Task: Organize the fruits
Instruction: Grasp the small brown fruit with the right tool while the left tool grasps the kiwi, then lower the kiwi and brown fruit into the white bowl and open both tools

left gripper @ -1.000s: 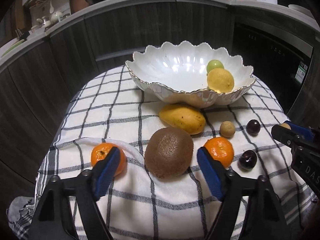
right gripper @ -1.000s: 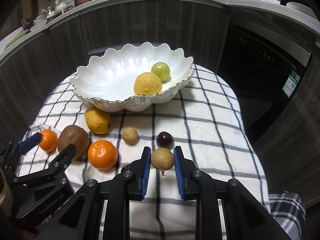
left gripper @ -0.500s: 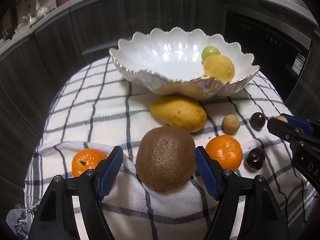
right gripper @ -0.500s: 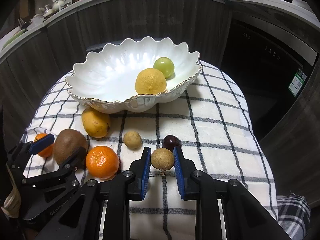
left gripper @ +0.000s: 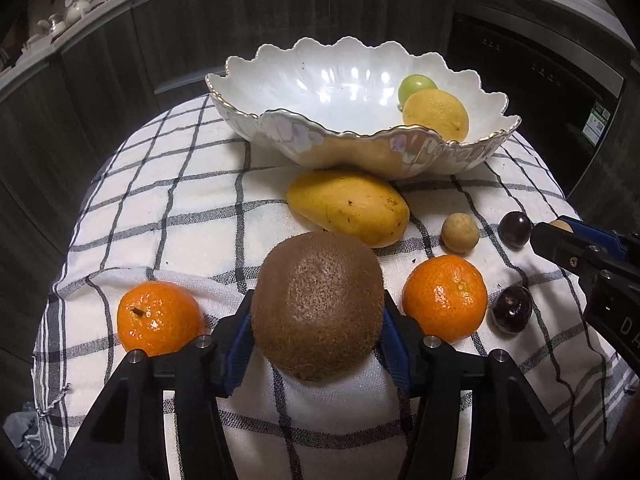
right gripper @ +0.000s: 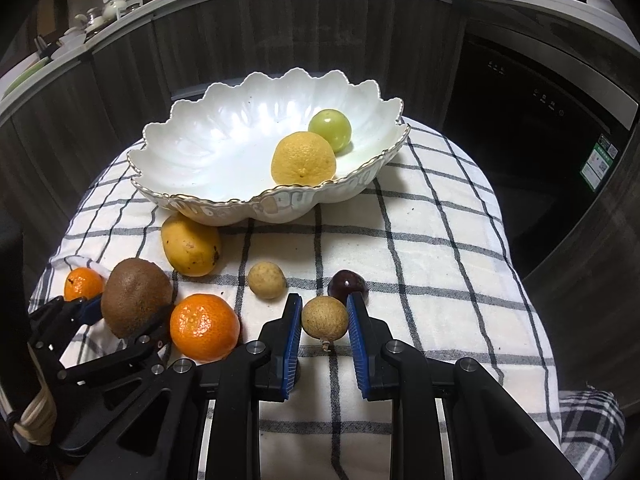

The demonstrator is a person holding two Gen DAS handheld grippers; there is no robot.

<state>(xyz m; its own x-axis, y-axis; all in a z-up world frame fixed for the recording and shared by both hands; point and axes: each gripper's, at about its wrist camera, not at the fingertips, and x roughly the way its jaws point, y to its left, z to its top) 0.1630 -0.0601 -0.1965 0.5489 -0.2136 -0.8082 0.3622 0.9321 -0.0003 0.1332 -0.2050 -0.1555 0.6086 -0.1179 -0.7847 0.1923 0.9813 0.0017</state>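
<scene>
My left tongs [left gripper: 316, 330] are closing on the kiwi [left gripper: 318, 306], blue pads against both its sides, on the checked cloth [left gripper: 180, 208]. My right tongs [right gripper: 324, 322] grip a small tan fruit [right gripper: 324, 317]. The white bowl [left gripper: 304, 140] at twelve o'clock holds a lemon [left gripper: 436, 114] and a green fruit [left gripper: 414, 85]. A mango [left gripper: 348, 208] lies between kiwi and bowl.

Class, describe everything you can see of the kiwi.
The kiwi is a large, egg-shaped fruit with fuzzy brown skin, whole and unbruised. It lies on the checked cloth before the mango, between two mandarins. The left claw is closing on it, blue pads at both flanks.
</scene>
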